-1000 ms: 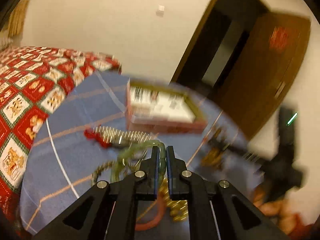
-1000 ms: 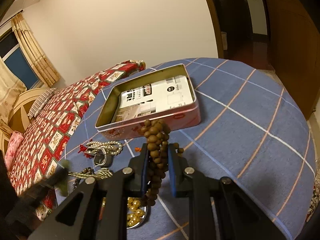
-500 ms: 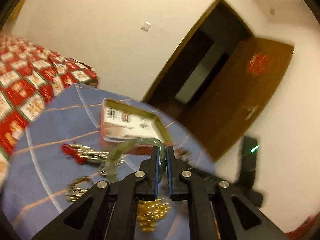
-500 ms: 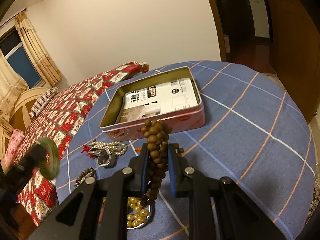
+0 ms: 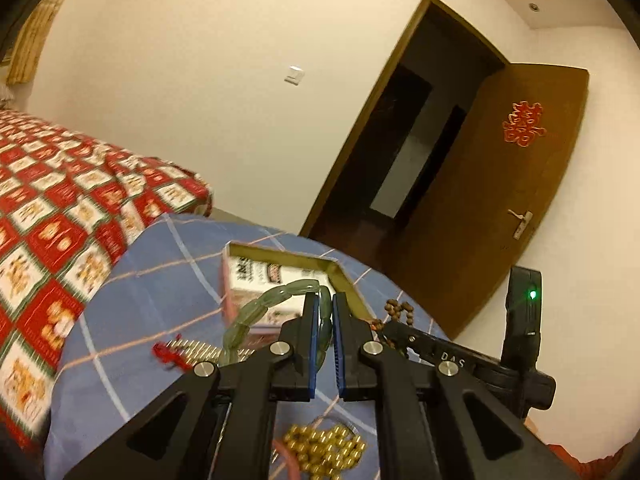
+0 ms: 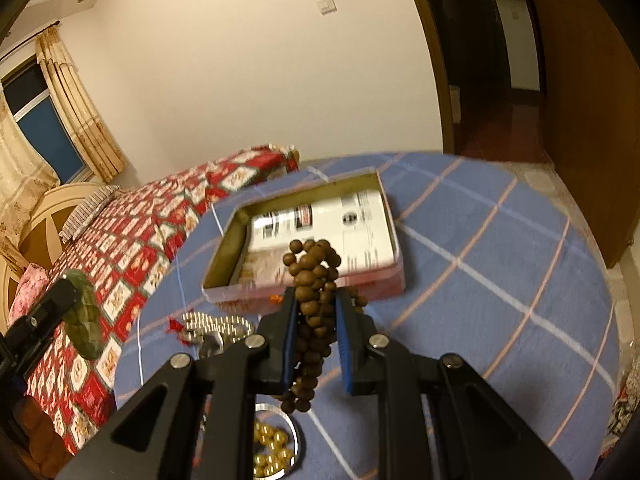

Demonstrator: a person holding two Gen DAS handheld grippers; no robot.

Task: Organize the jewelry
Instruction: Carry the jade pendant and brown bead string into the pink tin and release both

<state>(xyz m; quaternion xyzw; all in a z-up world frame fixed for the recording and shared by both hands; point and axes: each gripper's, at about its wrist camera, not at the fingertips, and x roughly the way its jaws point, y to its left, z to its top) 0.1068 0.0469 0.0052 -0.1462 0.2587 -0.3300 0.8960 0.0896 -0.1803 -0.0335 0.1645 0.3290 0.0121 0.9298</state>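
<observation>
Left gripper (image 5: 325, 304) clamped on green bracelet (image 5: 256, 318), right gripper (image 6: 316, 304) clamped on brown beads (image 6: 312, 276), tin (image 6: 384, 280) at twelve o'clock.

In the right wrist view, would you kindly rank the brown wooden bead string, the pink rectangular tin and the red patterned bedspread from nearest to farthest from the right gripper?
1. Brown wooden bead string: clamped in the right gripper.
2. Pink rectangular tin: just ahead on the blue tablecloth.
3. Red patterned bedspread: beyond, to the left.
</observation>
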